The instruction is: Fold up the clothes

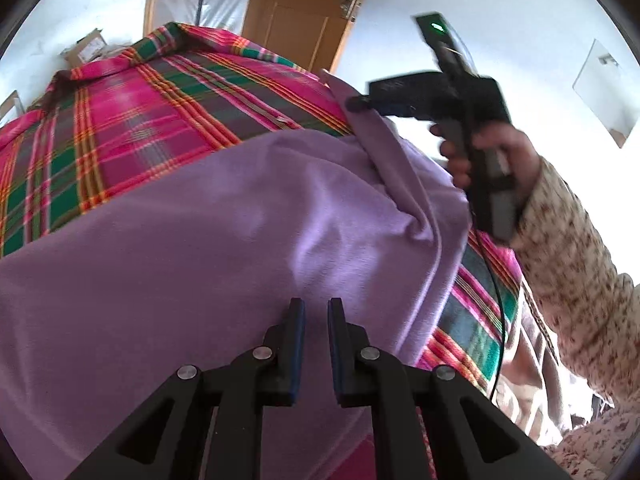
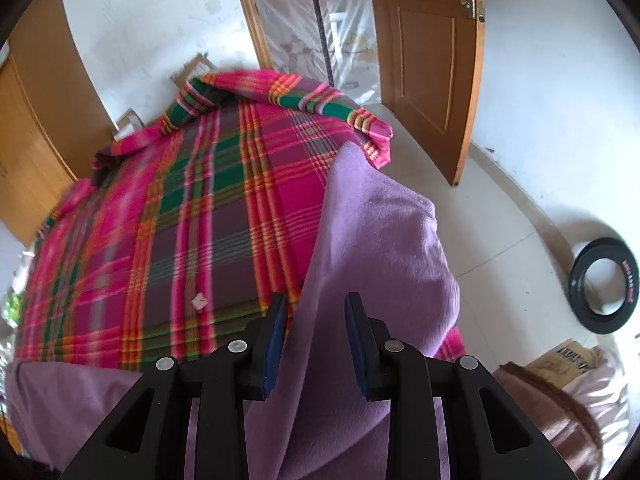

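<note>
**Folding under way: lilac garment half-raised on plaid spread**

Hovering low at the left, the left gripper (image 1: 316, 312) holds its fingers a narrow gap apart over the lilac garment (image 1: 200, 248), gripping nothing. The garment lies across the near part of a pink-and-green plaid spread (image 1: 120, 128). To the right, the right gripper (image 1: 354, 104), held in a person's hand (image 1: 496, 160), sits at a lifted edge of the cloth; its own camera shows the fingers parted with fabric running between them, not pinched. The fold looks barely begun. Next, by this judgement, the right fingers must close on that raised edge before carrying it across.
</note>
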`<state>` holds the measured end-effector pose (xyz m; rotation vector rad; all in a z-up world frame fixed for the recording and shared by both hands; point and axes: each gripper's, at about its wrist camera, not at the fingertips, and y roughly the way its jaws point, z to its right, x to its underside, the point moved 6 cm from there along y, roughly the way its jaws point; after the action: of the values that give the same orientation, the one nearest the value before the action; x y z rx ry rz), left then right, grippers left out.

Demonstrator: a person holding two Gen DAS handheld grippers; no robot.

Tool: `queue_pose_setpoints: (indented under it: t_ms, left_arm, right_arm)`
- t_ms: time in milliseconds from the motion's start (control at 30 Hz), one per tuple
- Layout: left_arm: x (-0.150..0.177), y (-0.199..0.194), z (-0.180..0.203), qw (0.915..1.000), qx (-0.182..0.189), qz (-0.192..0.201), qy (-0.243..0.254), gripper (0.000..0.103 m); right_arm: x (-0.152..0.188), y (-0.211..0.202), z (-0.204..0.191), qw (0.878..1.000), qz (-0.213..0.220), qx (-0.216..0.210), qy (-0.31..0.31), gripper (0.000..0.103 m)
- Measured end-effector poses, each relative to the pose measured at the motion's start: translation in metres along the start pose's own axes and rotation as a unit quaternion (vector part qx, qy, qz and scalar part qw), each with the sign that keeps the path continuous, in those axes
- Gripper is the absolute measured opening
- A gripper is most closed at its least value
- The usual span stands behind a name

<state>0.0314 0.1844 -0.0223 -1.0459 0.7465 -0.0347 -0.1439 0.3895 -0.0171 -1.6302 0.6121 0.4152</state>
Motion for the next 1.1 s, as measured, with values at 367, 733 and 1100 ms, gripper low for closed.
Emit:
queue_pose_setpoints:
  t_ms: [367,733,1100]
  left_arm:
    - [0.01,0.003,0.043,0.998,0.009,-0.019,0.06,0.025]
    - [0.011,0.007,0.06,0.9957,-0.025,-0.028,0.085,0.027]
    - [0.016,0.009,0.064,0.991,-0.071,-0.021,0.111,0.028]
  right_arm:
    - [0.0,0.013,0.009,1.0,-0.006,-0.014,0.022,0.004]
    - [0.003,0.002,0.023,0.998,0.017,-0.026,0.054,0.004]
    - [-0.002,-0.041,0.038,0.993,0.087,-0.036,0.075,0.003]
